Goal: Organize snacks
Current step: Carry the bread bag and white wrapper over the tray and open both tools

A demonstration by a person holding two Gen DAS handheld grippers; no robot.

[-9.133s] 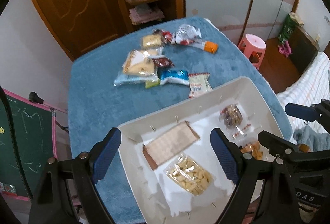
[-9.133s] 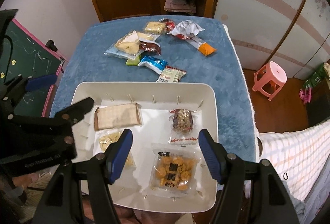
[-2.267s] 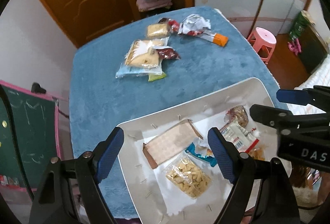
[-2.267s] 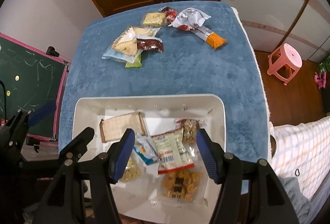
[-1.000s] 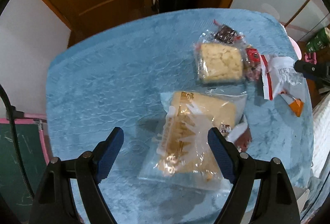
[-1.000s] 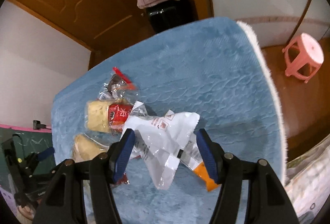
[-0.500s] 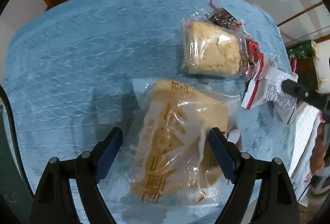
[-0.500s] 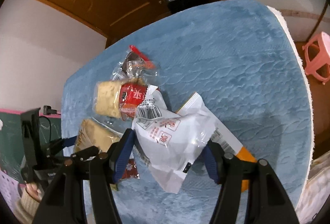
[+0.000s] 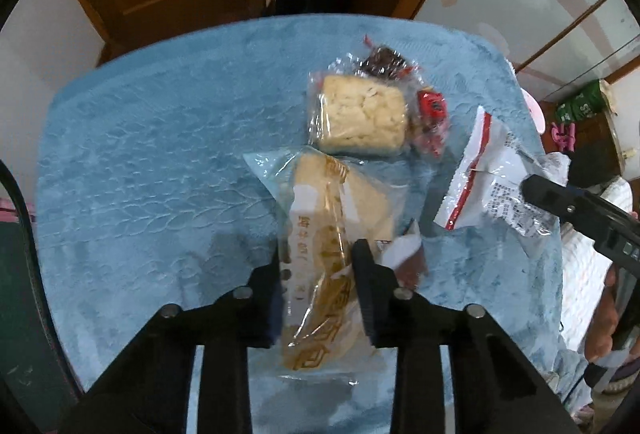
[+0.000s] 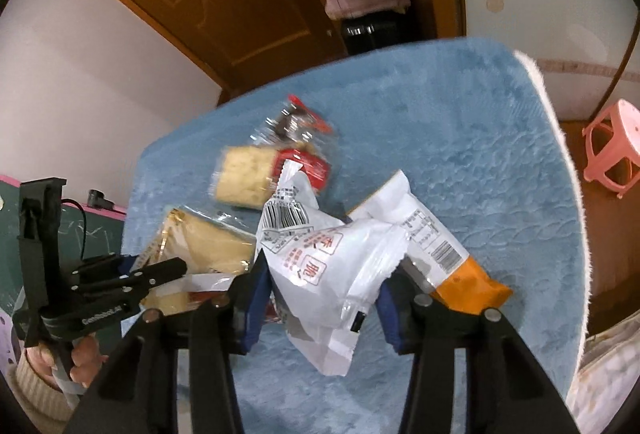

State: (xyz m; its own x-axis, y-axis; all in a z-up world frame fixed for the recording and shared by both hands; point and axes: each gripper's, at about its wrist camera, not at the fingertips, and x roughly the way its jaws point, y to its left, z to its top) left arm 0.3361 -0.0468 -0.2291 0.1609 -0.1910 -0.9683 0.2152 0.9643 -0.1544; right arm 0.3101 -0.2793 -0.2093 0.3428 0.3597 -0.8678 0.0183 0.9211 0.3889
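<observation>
Pinching the clear-wrapped bread packet [image 9: 328, 234], the left gripper [image 9: 318, 266] is bearing down on the blue tablecloth [image 9: 160, 162]; the right gripper [image 10: 324, 290], its jaws just closing, is squeezing the white snack bag [image 10: 336, 266] beside that bread packet.

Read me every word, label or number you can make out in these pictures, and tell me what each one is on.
"GenRobot.AI": on the left gripper, seen from the right wrist.
White packet: red Chinese print, small black text and a barcode, too blurred to read.
Bread packet: gold Chinese characters, too crumpled to read.
Orange-tipped packet: barcode and small print, too small to read.
</observation>
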